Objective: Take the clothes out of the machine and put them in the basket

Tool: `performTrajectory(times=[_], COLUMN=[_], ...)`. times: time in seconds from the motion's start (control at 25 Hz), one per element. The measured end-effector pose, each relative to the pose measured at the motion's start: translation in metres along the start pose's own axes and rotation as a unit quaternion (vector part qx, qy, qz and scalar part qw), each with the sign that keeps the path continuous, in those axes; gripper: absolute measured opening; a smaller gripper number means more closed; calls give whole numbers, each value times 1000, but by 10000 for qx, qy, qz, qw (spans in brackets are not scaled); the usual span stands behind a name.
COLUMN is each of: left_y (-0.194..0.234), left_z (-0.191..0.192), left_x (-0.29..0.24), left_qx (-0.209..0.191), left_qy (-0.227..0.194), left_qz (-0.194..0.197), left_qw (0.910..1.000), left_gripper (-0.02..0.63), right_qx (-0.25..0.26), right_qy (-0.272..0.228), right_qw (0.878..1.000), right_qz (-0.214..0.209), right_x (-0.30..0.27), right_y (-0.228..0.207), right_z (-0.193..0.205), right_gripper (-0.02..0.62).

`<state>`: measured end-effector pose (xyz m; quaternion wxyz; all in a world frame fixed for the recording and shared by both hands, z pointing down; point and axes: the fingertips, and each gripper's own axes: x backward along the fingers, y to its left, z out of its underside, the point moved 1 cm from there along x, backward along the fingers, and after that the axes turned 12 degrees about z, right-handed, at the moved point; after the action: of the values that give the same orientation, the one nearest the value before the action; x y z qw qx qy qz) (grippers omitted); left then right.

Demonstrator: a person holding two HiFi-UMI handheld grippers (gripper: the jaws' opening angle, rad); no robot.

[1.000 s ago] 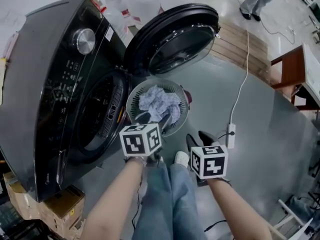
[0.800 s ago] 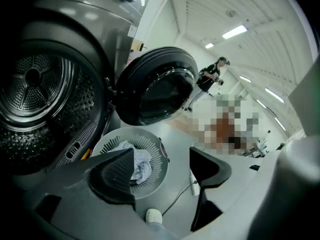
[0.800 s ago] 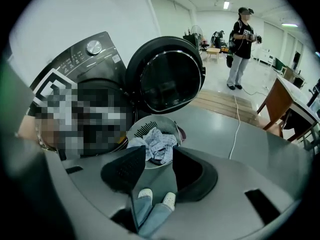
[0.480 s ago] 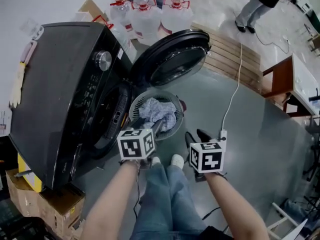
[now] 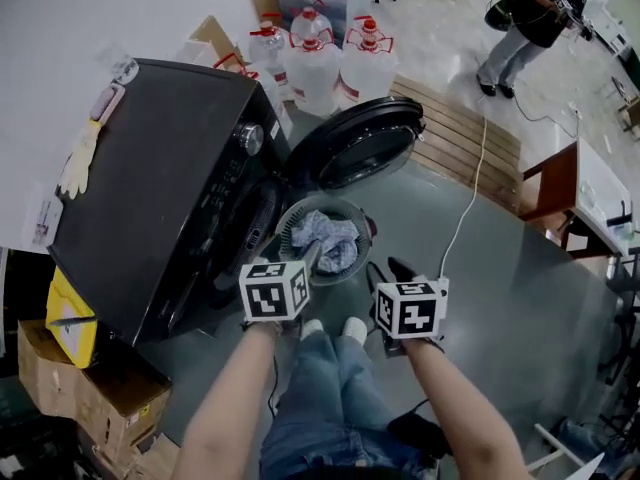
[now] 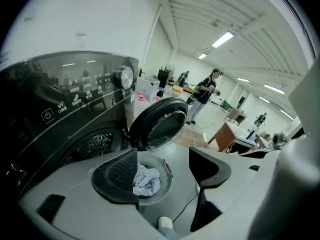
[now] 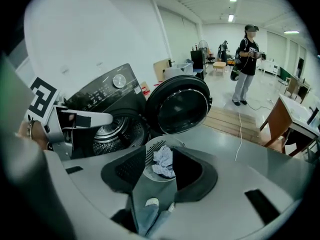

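The black washing machine (image 5: 170, 188) stands at the left with its round door (image 5: 360, 148) swung open. On the floor in front sits a round grey basket (image 5: 283, 230) holding a crumpled pale blue-white cloth (image 5: 325, 233). My left gripper (image 5: 310, 260) hangs over the basket's near rim, jaws open and empty. My right gripper (image 5: 388, 270) is just right of the basket, jaws apart with nothing between them. The left gripper view looks down through its gripper (image 6: 162, 171) at the cloth (image 6: 147, 180). In the right gripper view its gripper (image 7: 162, 171) frames the basket (image 7: 151, 154) and the dark drum (image 7: 112, 131).
Water jugs (image 5: 320, 58) stand behind the machine, next to a wooden pallet (image 5: 460, 133). A white cable and power strip (image 5: 470, 198) run across the grey floor. A brown table (image 5: 580, 188) is at the right, cardboard boxes (image 5: 60, 368) at the lower left. A person (image 5: 530, 18) stands far off.
Both grippers and the head camera have risen, so the machine and basket look smaller and farther below. The cloth stays in the basket. Both jaws keep the same gap.
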<state>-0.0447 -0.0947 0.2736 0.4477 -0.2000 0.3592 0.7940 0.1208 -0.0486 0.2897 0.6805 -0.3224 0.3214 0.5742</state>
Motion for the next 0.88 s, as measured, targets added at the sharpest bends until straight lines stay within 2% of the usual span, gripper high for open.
performTrajectory(times=[0.28,0.52,0.64,0.76,0.88], left_y=[-16,-31,-45,-56,-65], left_z=[-17,-23,-32,-44,-51], left_x=[38,70,88,109,126], left_qx=[-313,-501,-466,-464,-711], left_qy=[-184,-385,-643,-1029,-1209], left_qz=[-230,-431,-336,-295,-353], left_qw=[9991,9971,9963,9932,9895], left_gripper=[316,294,265,265,265], right_qx=[169,644,788,843,1156], right_qy=[-235,-396,-644,-1009,-1215], right_qw=[9996,9970,9946,9908,9851], right_qz=[-36,-154,-202,-319,-376], right_x=[34,74,98,120,134], right_y=[6,17,17,19,25], right_z=[-24,-34,-48,-64,-71], right_gripper=[169,169,169,169,169])
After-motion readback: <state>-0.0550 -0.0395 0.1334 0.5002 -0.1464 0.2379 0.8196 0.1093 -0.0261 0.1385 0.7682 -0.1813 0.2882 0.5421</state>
